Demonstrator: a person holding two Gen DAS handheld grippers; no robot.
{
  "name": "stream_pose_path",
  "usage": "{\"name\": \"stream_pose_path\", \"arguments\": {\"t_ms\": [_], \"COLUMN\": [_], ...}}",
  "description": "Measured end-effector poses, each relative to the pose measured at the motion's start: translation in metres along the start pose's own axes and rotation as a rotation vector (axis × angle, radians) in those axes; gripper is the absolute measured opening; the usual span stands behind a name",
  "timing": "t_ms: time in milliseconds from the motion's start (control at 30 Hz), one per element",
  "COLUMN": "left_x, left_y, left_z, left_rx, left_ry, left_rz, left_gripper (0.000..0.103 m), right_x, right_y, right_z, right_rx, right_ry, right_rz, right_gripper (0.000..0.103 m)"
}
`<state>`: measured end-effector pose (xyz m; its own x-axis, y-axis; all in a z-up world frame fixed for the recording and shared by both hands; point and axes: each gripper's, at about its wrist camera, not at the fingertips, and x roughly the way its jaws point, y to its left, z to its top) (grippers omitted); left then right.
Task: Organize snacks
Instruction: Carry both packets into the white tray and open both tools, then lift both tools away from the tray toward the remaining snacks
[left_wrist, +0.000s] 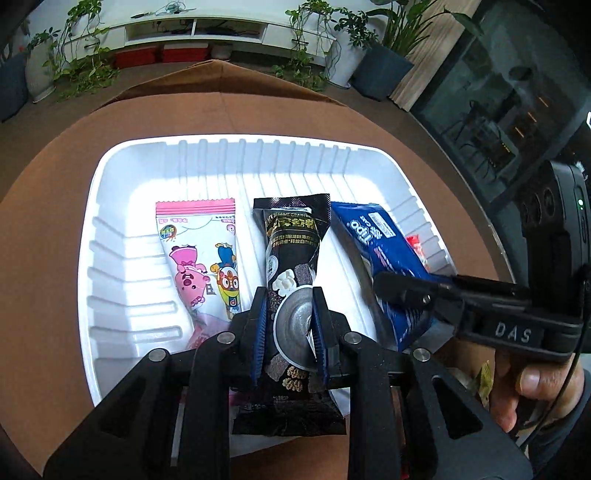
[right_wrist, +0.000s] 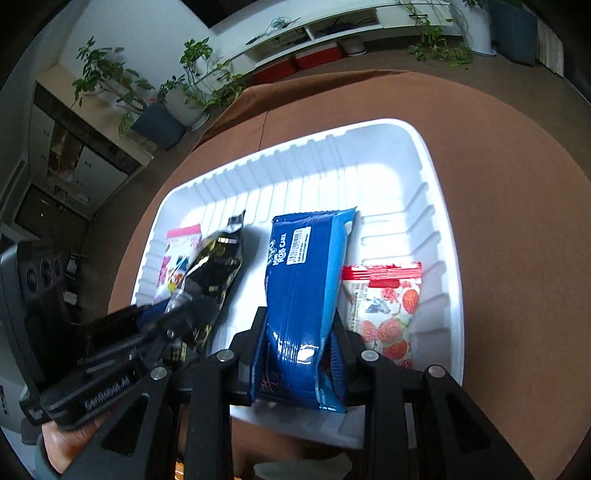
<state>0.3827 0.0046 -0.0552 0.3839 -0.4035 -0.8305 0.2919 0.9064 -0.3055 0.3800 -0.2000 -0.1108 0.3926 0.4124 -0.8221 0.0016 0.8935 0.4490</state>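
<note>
So the snacks are all sitting in the white tray (left_wrist: 110, 206) on the brown table (left_wrist: 48, 221), lined up side by side: a pink pack (left_wrist: 201, 254) at the left, a black pack (left_wrist: 291, 251) next to it, a blue pack (right_wrist: 306, 280) right of that, and a red pack (right_wrist: 384, 310) at the far right by the tray wall. Looks to me like the job is getting close to done, since four packs are already inside the tray and roughly in a row. What's left, I'm guessing, is letting go of the two middle ones and maybe straightening them, because the blue pack is leaning up on its edge instead of lying flat. Something yellowish is peeking out off the tray near the person's hand (left_wrist: 532, 384), too blurry to call. The left gripper (left_wrist: 288, 332) is pinching the near end of the black pack, jaws nearly together with just the wrapper squeezed between the blue pads. The right gripper (right_wrist: 299, 354) is doing the same with the blue pack, clamped on its near end, jaws a bit wider since that pack is fatter. Both are pointing down into the tray, close beside each other.
</note>
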Motion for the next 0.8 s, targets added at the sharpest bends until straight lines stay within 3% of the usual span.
{"name": "stream_pose_path", "arguments": {"t_ms": [100,167,200,233,367,433,500,667,733,800], "left_x": [0.005,0.003,-0.002,-0.007,-0.030,-0.052,-0.079,-0.144,-0.165,-0.185], "left_y": [-0.015,-0.015,-0.016,-0.017,-0.022,-0.025,-0.029,-0.037,-0.033,-0.022], "left_z": [0.003,0.002,0.002,0.001,0.003,0.002,-0.004,-0.033,-0.048,-0.067], "left_rx": [0.010,0.024,0.026,0.027,0.033,0.041,0.059,0.130,0.111,0.031], "left_ry": [0.000,-0.010,-0.026,-0.043,-0.092,-0.143,-0.214,-0.351,-0.379,-0.363], "left_rz": [0.019,0.031,0.032,0.035,0.026,0.019,0.014,0.059,0.058,0.069], "left_gripper": [0.027,0.040,0.059,0.069,0.081,0.097,0.103,0.103,0.103,0.103], "right_x": [0.000,0.000,-0.001,-0.003,-0.022,-0.043,-0.065,-0.146,-0.174,-0.191], "right_y": [-0.001,0.003,0.006,0.010,0.015,0.012,0.012,-0.001,-0.006,-0.007], "right_z": [-0.002,-0.002,-0.002,-0.002,-0.002,-0.002,-0.001,-0.024,-0.046,-0.074], "right_rx": [0.006,-0.008,-0.018,-0.028,-0.036,-0.029,-0.021,0.047,0.085,0.108], "right_ry": [-0.006,-0.001,0.001,0.000,-0.038,-0.085,-0.129,-0.307,-0.375,-0.419], "right_rz": [0.008,0.013,0.010,0.003,-0.023,-0.029,-0.015,0.087,0.158,0.208], "right_gripper": [0.035,0.044,0.046,0.050,0.066,0.070,0.073,0.089,0.095,0.100]}}
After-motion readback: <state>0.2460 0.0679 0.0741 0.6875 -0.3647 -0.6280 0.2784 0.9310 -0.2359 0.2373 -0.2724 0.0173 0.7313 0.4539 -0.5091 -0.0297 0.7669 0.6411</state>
